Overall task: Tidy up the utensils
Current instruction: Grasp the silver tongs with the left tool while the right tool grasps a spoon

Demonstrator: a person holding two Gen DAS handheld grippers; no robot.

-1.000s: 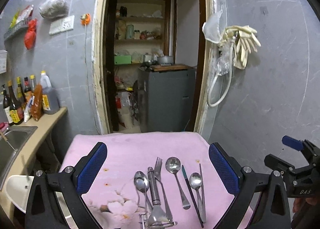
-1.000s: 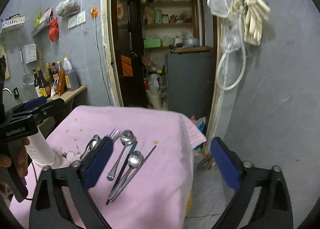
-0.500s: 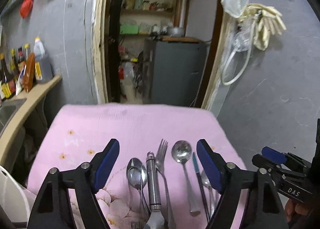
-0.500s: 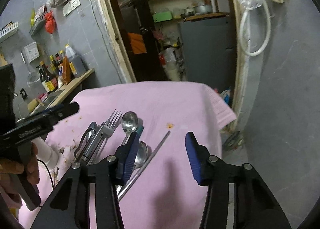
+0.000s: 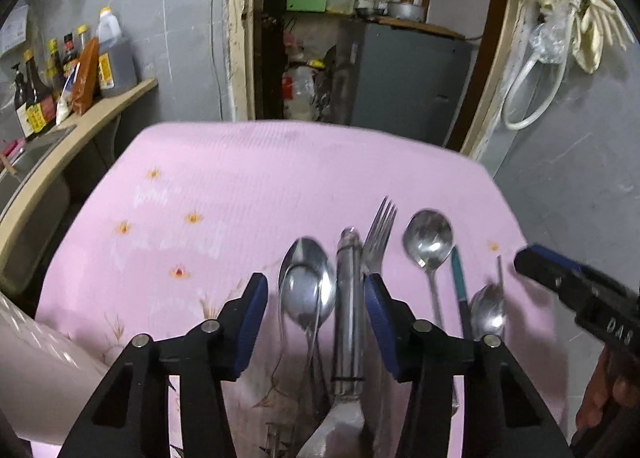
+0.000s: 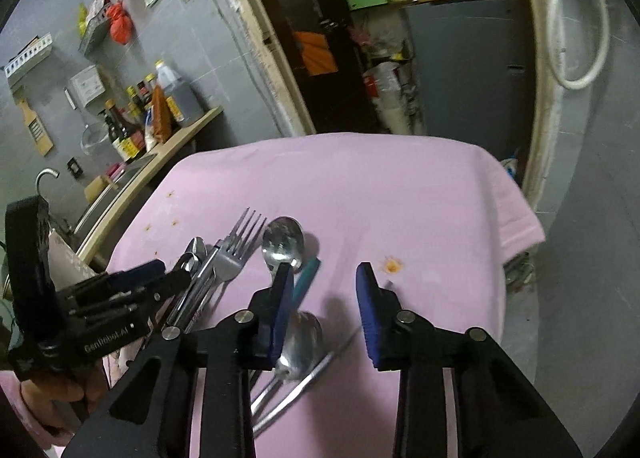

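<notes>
As both pairs of jaws have just been closing with nothing yet pinched, the left gripper straddles two stacked spoons and a steel peeler handle at the lower centre of the frame, on the pink cloth. Beside them lie a fork and a round spoon. The right gripper, jaws apart, hangs above a small spoon. Thin, stiff, slick steel lying flat probably calls for a pinch across the handles.
</notes>
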